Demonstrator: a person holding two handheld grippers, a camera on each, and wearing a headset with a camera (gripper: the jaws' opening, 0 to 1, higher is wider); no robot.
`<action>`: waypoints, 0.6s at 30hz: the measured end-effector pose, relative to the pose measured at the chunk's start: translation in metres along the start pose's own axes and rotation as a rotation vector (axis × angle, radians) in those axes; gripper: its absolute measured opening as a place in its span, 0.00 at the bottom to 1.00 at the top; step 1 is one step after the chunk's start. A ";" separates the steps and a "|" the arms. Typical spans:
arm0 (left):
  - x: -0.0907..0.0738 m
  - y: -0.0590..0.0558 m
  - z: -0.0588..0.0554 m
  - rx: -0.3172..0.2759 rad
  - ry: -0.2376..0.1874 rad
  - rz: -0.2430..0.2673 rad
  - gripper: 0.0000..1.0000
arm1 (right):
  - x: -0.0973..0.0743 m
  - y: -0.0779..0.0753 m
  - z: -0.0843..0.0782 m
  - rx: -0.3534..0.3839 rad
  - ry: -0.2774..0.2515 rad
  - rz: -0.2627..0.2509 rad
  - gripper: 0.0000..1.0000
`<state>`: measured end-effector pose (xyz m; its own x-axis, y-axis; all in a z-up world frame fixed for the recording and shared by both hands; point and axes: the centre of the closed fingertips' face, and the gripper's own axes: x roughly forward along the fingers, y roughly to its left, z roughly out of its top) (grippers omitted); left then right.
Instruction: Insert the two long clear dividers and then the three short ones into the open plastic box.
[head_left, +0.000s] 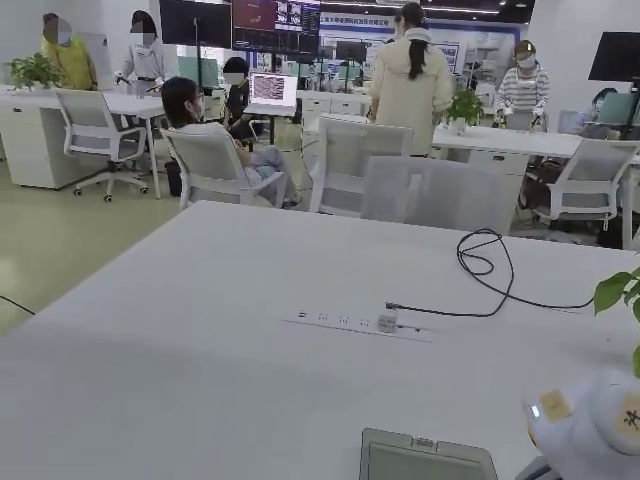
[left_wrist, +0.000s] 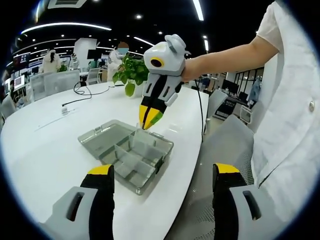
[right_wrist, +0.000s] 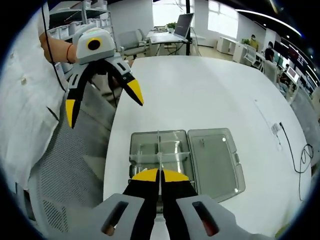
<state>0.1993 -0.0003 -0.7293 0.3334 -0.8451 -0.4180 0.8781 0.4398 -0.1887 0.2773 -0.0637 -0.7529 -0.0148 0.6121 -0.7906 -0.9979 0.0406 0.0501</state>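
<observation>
Holding divider (right_wrist: 159, 145): right gripper (right_wrist: 160, 174), jaws closed on 1 thin clear sheet, upright over box (right_wrist: 134, 150) middle; can't tell if seated.
Box: 1, clear grey plastic, rectangular, hinged lid (right_wrist: 215, 160) flat open beside it; more dividers (right_wrist: 175, 156) inside, count unclear.
Left gripper (right_wrist: 102, 102): jaws wide open, empty, raised, apart from box.

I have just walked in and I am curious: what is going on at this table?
A person works with a gripper in each hand. The right gripper has its fingers shut on a clear divider, held upright at the open plastic box on the white table; I cannot tell whether it is seated. Some dividers already stand in the box. The left gripper is open, holding nothing, beside the table's edge.
</observation>
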 end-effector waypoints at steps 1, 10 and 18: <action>0.000 0.000 0.000 0.001 0.001 -0.001 0.82 | 0.001 0.000 -0.001 0.001 0.000 0.003 0.03; 0.002 0.000 0.001 -0.008 -0.007 -0.003 0.81 | 0.006 0.001 -0.004 -0.033 0.007 0.006 0.03; 0.003 0.000 0.001 -0.017 -0.007 -0.005 0.82 | 0.012 0.004 -0.001 -0.085 0.006 0.011 0.03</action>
<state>0.2007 -0.0029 -0.7300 0.3313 -0.8494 -0.4108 0.8739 0.4404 -0.2057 0.2730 -0.0567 -0.7631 -0.0256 0.6072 -0.7941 -0.9994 -0.0329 0.0071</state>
